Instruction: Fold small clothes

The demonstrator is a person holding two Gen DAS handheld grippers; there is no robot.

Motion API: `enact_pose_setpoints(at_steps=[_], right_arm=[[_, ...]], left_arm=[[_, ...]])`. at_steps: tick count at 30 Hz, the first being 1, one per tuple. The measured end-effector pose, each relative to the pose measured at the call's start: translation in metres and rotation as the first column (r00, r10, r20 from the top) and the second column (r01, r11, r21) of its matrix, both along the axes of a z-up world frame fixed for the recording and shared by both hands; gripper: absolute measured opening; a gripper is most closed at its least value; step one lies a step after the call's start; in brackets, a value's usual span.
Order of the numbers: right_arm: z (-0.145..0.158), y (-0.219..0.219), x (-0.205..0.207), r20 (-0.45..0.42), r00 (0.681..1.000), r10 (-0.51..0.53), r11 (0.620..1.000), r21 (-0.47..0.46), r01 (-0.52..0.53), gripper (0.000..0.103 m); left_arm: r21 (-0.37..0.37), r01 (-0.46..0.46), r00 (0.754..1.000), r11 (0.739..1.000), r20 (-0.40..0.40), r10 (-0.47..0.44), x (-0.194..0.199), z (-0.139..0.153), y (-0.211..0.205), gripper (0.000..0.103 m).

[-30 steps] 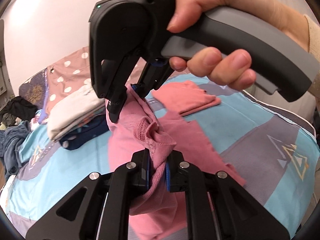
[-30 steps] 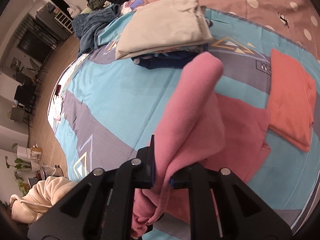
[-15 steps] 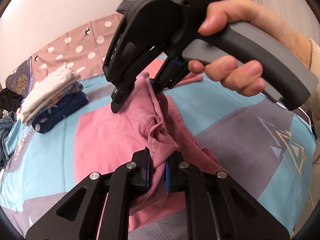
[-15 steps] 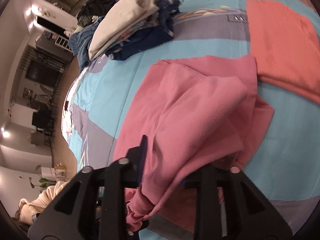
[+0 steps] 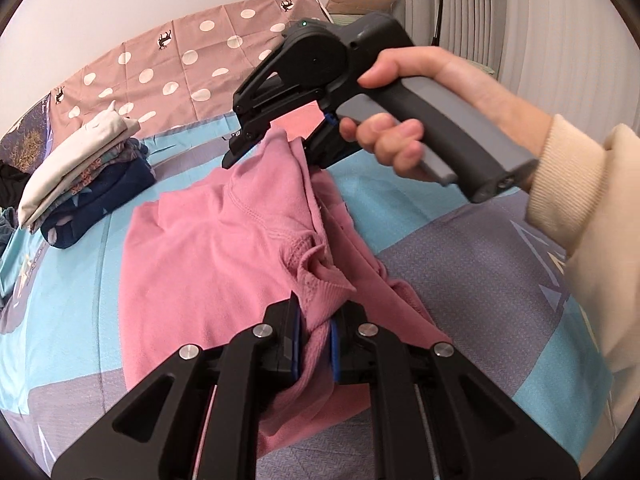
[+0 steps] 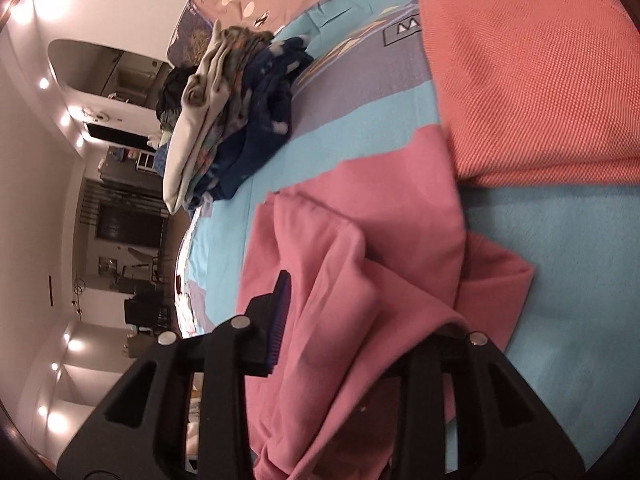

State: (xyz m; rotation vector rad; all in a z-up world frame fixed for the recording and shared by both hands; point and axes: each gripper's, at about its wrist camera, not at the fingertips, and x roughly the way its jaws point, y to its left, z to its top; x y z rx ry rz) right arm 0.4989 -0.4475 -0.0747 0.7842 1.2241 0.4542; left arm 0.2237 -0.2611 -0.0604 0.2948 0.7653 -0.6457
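Left wrist view: left claw (image 5: 315, 338) pinches soft pink knit top (image 5: 208, 256), ribbed hem bunched; right claw (image 6: 356, 332) spread w/ cloth draped between.

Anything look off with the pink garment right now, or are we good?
The pink garment isn't flat: its folded-over half is bunched and creased along the right edge. The left gripper pinches a wrinkled wad of it. Nothing damaged.

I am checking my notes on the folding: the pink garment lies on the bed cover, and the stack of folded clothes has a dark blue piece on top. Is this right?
Not quite. The pink garment does lie on the bed cover, but on the stack of folded clothes the dark blue piece is at the bottom; a cream one is on top. The left wrist view shows it.
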Motion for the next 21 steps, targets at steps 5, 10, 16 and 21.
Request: enact_pose_setpoints(at_steps=[5,10,16,21], right_arm=[[0.016,0.006,0.0,0.075,0.997,0.007,1.0,-0.026,-0.005,0.034],[0.055,0.016,0.003,0.202,0.978,0.056,0.988,-0.155,-0.024,0.034],[0.054,0.014,0.006,0.205,0.975,0.09,0.971,-0.236,-0.039,0.029],[0.021,-0.006,0.006,0.14,0.99,0.013,0.949,-0.315,0.032,0.025]], left_arm=[[-0.014,0.007,1.0,1.0,0.016,-0.006,0.001,0.004,-0.002,0.01],[-0.031,0.011,0.999,0.999,0.039,-0.01,-0.004,0.008,-0.004,0.01],[-0.015,0.018,1.0,1.0,0.015,-0.018,-0.002,-0.001,-0.01,0.01],[0.027,0.031,0.999,0.999,-0.043,-0.029,0.006,-0.018,-0.02,0.011]])
